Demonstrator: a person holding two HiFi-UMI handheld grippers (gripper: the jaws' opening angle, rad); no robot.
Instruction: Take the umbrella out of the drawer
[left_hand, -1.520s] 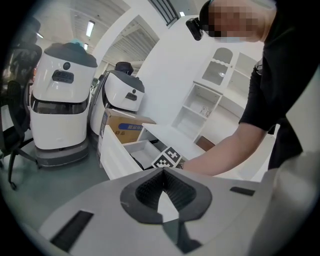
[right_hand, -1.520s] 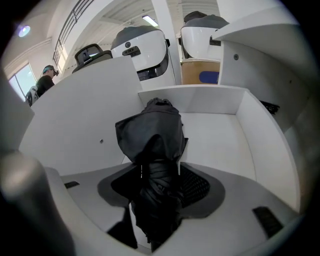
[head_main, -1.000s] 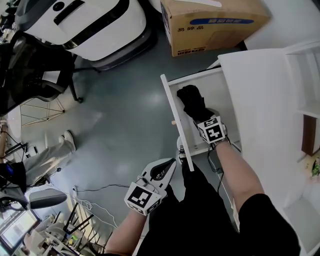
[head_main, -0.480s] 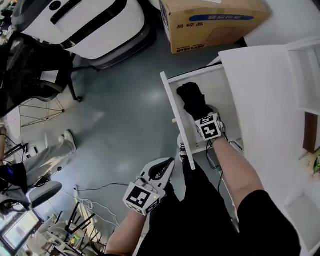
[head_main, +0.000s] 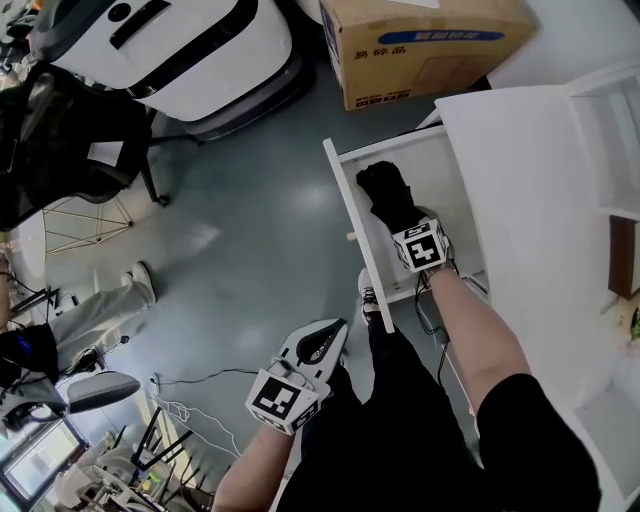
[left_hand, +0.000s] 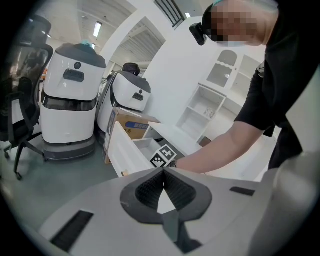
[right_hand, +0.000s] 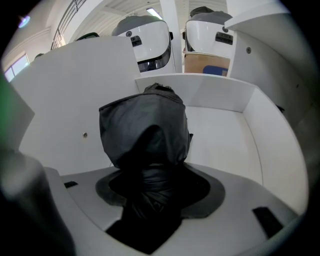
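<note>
**Entry: black folded umbrella, held in open drawer**

- **Item.** Black fabric umbrella (head_main: 385, 195), folded into a short, bunched bundle. It is inside the pulled-out white drawer (head_main: 355, 240), on the side next to the drawer's long front panel.
- **Right tongs.** My right gripper (head_main: 408, 228) reaches down into the drawer. The jaws are clamped on the near end of the umbrella (right_hand: 145, 130), and dark fabric fills the gap between them (right_hand: 155, 195).
- **Left tongs.** My left gripper (head_main: 325, 340) hangs low beside my leg, outside the drawer and well apart from it. The jaws are closed together on nothing (left_hand: 162, 187).
- **Governing relation.** The umbrella's long axis runs straight on from my right jaws, away from me and roughly parallel to the front panel. The free end points towards the far drawer wall (right_hand: 220, 95). I cannot tell whether the bundle rests on the drawer floor or hangs just clear of it.
- **Judgement.** The right hand alone is placed for the move. The way out is upward, over the rim. The white cabinet top (head_main: 520, 200) overhangs the inner side, so I would lift on the front-panel side and keep the free end from catching the far wall.
</note>
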